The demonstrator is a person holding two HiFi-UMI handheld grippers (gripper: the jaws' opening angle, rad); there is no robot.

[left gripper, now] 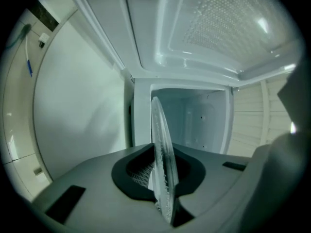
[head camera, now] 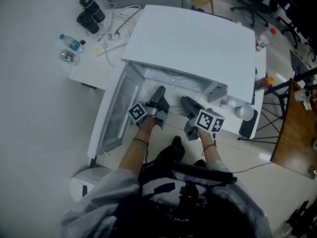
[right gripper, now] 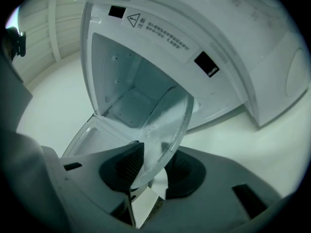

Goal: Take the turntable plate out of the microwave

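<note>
**Two grippers are lifting the glass plate out of the microwave (head camera: pixel 198 43).**
The left gripper (left gripper: pixel 163 181) is squeezing the turntable plate (left gripper: pixel 163 149) tight, with the plate standing on its edge between nearly closed jaws. The right gripper (right gripper: pixel 153 166) is pinching the same plate with jaws half apart. The microwave's open mouth is just ahead of both. The plate looks almost out, so pulling it clear is what is left.

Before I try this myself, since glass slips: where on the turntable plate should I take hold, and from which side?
Its rim, coming in from the open front of the microwave. The turntable plate is a thin glass disc, so only its edge fits between jaws; the left gripper and right gripper each clamp that rim.
</note>
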